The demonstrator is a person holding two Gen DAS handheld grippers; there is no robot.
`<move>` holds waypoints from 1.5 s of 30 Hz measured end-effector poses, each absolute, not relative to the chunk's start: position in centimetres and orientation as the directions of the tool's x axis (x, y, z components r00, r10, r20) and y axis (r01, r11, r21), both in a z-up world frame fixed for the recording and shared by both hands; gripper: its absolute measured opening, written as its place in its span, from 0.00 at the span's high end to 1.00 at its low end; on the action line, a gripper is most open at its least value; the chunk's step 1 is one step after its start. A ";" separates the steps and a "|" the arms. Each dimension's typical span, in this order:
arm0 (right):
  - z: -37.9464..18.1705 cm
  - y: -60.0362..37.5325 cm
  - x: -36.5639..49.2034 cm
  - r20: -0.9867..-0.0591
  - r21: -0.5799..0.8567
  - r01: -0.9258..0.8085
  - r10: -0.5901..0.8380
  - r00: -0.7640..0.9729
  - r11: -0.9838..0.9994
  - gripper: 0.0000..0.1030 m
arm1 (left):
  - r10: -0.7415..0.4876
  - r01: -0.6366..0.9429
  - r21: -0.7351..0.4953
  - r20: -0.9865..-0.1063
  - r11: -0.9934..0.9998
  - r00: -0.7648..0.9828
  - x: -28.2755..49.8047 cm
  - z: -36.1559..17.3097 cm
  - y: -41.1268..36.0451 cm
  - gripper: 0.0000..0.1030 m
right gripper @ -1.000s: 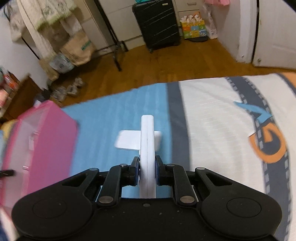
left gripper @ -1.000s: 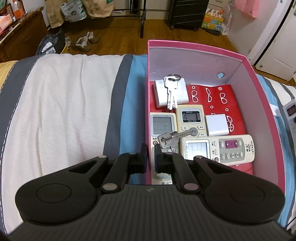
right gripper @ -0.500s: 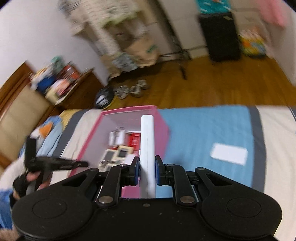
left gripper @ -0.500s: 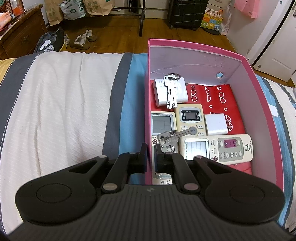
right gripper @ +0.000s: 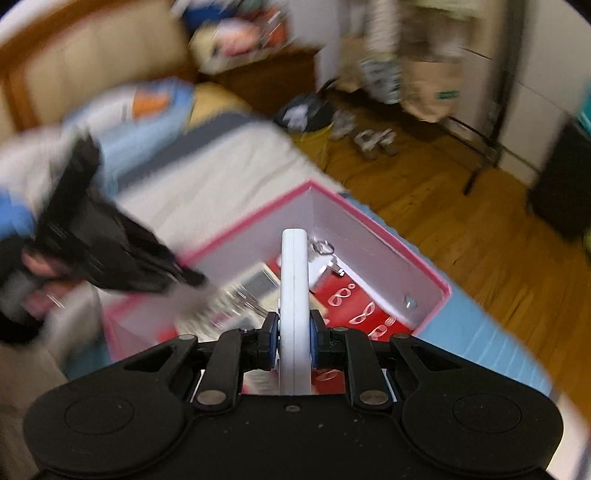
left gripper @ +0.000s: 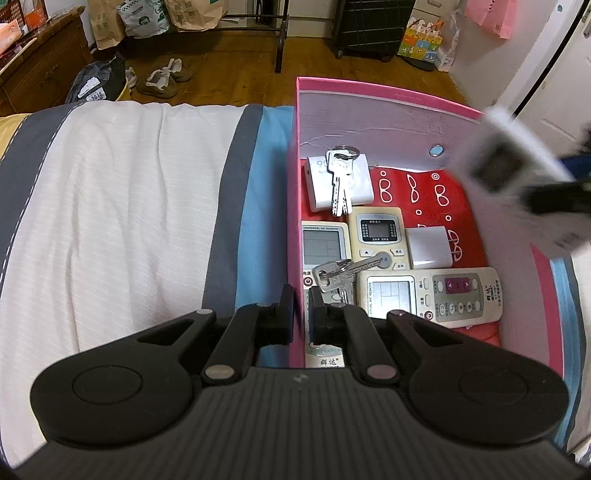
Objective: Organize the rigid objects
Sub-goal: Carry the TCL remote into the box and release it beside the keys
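A pink box point(left gripper: 369, 96) sits on the bed with several remotes point(left gripper: 432, 291), two key bunches point(left gripper: 341, 181) and a white charger point(left gripper: 428, 245) on its red floor. My left gripper point(left gripper: 301, 314) is shut on the box's near left wall. My right gripper point(right gripper: 293, 343) is shut on a white remote point(right gripper: 293, 277), held edge-on above the pink box point(right gripper: 369, 221). In the left wrist view that white remote point(left gripper: 506, 162) shows blurred over the box's right wall. The left gripper point(right gripper: 110, 258) and the hand holding it appear blurred in the right wrist view.
The striped bed sheet point(left gripper: 129, 203) stretches left of the box. Beyond the bed edge lies wooden floor with shoes point(left gripper: 162, 77), a black suitcase point(left gripper: 373, 26), a metal rack and a wooden cabinet point(left gripper: 40, 74). A white door point(left gripper: 546, 74) stands at the right.
My right gripper has swung with the white remote from over the blue sheet to above the pink box, rolling as it went, and now shows in the left wrist view. The left gripper has kept still.
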State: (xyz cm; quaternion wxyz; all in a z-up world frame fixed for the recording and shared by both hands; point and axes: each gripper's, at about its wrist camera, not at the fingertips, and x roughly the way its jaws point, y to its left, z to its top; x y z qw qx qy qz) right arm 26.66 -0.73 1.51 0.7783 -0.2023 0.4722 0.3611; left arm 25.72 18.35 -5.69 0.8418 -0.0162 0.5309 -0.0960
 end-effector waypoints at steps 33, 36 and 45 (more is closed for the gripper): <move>-5.7 3.5 36.2 -0.990 0.079 -0.911 0.138 -0.025 0.404 0.78 | -0.220 0.156 -0.169 -0.884 0.973 0.413 25.9 -6.1 19.1 0.94; -6.1 3.5 36.1 -0.989 0.107 -0.913 0.140 -0.056 0.394 0.78 | -0.219 0.157 -0.168 -0.884 0.973 0.413 25.9 -6.0 19.1 0.93; -5.7 3.0 36.4 -0.992 -0.009 -0.907 0.112 0.062 0.421 0.65 | -0.220 0.156 -0.169 -0.884 0.973 0.413 25.9 -6.0 19.1 0.93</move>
